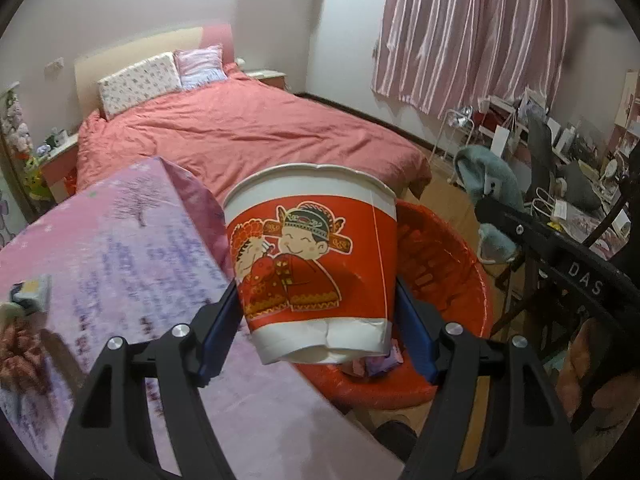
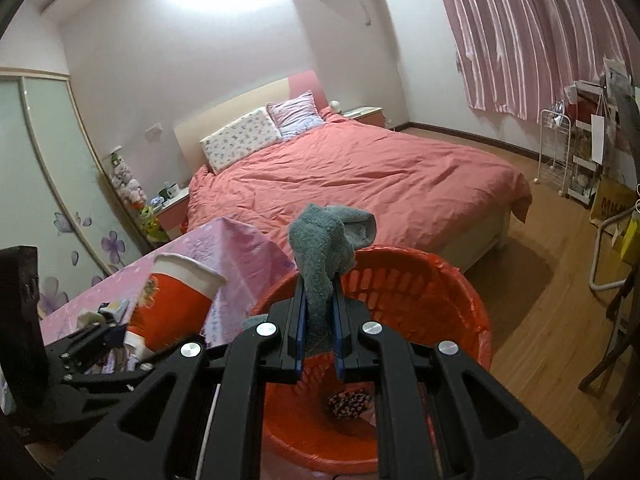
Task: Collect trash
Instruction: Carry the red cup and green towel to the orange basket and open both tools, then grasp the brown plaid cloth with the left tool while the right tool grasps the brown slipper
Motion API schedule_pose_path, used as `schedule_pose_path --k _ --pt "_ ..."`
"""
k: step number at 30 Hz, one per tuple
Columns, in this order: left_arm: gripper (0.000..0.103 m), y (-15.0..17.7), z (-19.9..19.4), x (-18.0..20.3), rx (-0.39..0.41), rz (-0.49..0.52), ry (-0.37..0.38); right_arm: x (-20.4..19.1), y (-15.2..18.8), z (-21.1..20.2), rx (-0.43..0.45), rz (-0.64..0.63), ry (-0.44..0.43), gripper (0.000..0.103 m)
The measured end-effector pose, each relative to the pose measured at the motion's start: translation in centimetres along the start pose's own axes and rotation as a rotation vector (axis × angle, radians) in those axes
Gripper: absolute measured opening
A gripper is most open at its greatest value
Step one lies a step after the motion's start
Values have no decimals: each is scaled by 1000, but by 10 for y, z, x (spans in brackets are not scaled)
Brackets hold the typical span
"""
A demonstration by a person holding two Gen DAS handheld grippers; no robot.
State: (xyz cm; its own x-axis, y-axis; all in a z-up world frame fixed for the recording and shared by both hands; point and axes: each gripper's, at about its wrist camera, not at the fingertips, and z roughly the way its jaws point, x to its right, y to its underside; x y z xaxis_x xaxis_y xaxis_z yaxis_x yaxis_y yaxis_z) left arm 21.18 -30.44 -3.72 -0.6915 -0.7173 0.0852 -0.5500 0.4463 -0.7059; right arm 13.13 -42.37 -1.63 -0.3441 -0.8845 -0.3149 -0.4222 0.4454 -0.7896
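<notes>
Left fingers (image 1: 316, 312) clamp a dented paper cup (image 1: 312, 256); right fingers (image 2: 318, 328) pinch a fuzzy sock (image 2: 324, 248).

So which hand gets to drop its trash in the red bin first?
Probably the right. Its fingers pinch the grey sock right above the red bin. The left gripper holds the paper cup at the table's edge, only partly over the bin.

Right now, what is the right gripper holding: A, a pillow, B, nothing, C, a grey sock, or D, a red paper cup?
C: the right gripper is shut on the grey sock above the red bin, while the cup sits in the left gripper.
</notes>
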Motion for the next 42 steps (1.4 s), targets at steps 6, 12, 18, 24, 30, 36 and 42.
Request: schedule_pose_path --k 6,12,18,24,30,36,42 --pt "83 2 35 2 -62 -2 -43 18 3 16 -31 50 3 53" --pt "87 6 33 -20 -76 -18 -77 10 13 12 -33 20 36 71" --pt "87 28 0 -52 -58 -13 -125 -9 17 4 0 -57 146 96" --pt "87 65 -44 -109 -43 -88 -202 -41 33 -1 45 -161 179 98" --pt "87 112 -92 -193 -55 -213 -364 -85 49 2 -15 -233 76 98" --pt "87 154 -141 -268 -44 -357 -494 -136 64 20 -129 -200 -105 94" --pt "87 185 -170 -310 -57 -446 -548 -204 91 48 -265 -250 -239 79"
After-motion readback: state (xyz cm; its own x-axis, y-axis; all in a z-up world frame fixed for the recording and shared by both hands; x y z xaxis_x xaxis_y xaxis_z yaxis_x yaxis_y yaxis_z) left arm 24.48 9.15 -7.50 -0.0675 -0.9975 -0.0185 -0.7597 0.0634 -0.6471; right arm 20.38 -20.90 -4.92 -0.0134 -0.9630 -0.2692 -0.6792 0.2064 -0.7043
